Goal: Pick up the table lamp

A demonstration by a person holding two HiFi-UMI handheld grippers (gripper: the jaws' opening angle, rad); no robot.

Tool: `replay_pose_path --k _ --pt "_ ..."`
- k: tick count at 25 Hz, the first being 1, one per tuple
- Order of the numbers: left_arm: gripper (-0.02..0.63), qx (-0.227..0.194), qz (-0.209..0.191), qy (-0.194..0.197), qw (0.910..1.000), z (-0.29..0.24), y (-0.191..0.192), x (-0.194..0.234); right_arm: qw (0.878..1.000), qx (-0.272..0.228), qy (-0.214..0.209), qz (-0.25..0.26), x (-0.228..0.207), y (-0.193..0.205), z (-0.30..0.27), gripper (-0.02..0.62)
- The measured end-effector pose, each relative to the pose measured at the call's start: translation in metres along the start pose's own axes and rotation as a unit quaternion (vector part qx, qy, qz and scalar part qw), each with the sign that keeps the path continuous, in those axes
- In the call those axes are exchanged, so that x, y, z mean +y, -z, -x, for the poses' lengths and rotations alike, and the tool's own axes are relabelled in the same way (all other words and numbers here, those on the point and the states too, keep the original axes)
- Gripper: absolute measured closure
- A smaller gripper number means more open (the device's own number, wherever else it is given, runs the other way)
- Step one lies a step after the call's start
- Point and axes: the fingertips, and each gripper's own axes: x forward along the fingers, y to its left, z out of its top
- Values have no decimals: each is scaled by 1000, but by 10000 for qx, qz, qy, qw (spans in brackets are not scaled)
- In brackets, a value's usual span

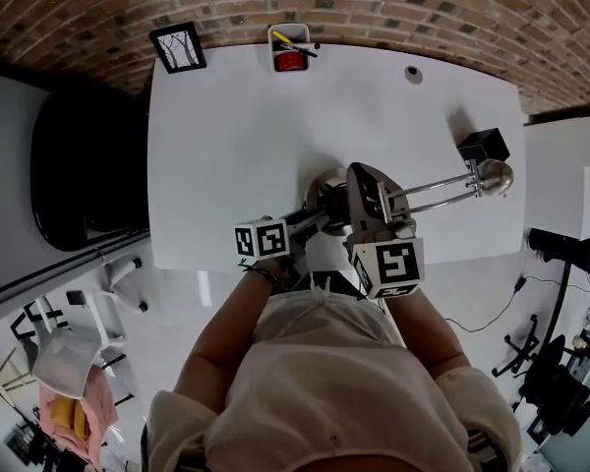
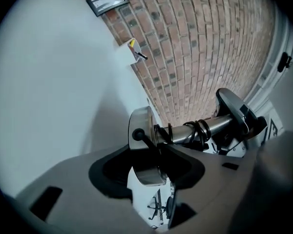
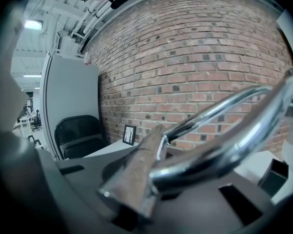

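The chrome table lamp lies tipped over the white table's (image 1: 236, 146) front edge. Its round base (image 1: 324, 189) is near me and its head (image 1: 494, 175) points right. My right gripper (image 1: 366, 187) is shut on the lamp's two shiny arm rods (image 3: 219, 145) close to the base. My left gripper (image 1: 318, 212) reaches in from the left. In the left gripper view the base disc (image 2: 140, 130) stands edge-on between the jaws of the left gripper (image 2: 147, 165), which sit tight against it. A dark cable is wound round the stem (image 2: 200, 129).
At the table's back edge stand a small picture frame (image 1: 178, 47) and a white pen holder (image 1: 290, 49). A black cube (image 1: 484, 146) sits near the lamp head. A black chair (image 1: 84, 175) stands left of the table, against the brick wall.
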Motion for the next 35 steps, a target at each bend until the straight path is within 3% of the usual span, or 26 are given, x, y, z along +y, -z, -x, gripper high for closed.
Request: replay_pose_path --k 16,25,35 --pt "434 -523 -72 603 9968 4 -47 -77 9995 -107 41 309 -15 -84 6 571" --pt "430 -845 -656 630 9923 22 -88 -132 9970 -525 -22 568 -10 -154 17 569" --pt "430 -1103 -917 997 9846 42 -129 -198 9942 -812 9 701 -12 -230 29 569"
